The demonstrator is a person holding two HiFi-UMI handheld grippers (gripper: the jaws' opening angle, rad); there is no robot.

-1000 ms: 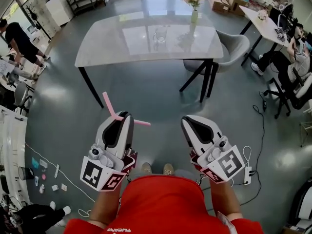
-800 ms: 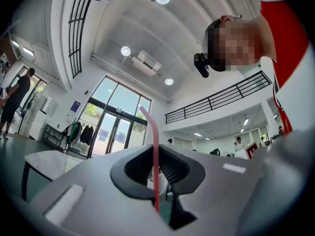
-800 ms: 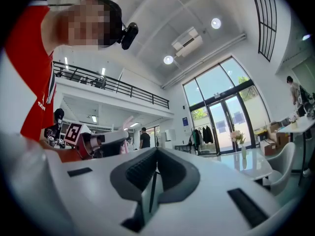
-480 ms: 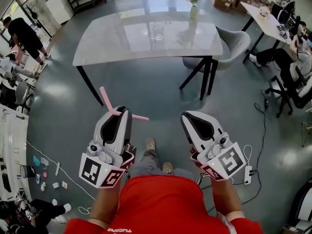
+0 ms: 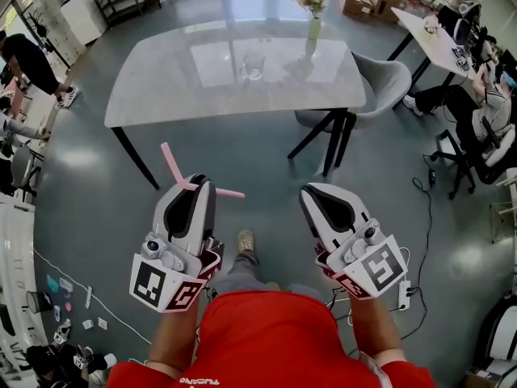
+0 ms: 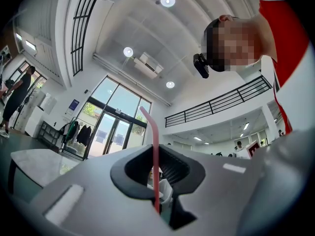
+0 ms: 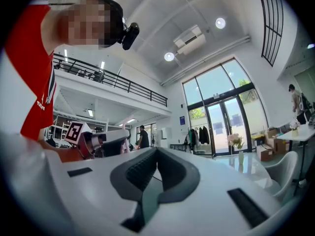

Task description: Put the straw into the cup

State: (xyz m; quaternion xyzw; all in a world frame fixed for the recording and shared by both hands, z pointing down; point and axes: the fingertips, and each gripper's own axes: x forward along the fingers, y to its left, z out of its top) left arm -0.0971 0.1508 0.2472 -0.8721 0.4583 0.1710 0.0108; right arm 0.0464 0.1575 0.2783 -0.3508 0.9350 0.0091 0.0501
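The left tool [image 5: 198,186] is clamped on a pink bent straw [image 5: 172,166], held low over the floor, well short of the bench [image 5: 153,95]. From the jaw tips the straw's long arm slants far-left, and its short arm points right. In the left gripper view it stands upright between the jaws. The right tool [image 5: 310,192] is closed, holding nothing. A clear cup [image 5: 254,65] stands on the bench, far off. No writing is legible.

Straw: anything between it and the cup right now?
Nothing visible. The straw is shut in the left gripper, over open floor; the cup stands on the table ahead, the vase apart to its right. Only distance remains.
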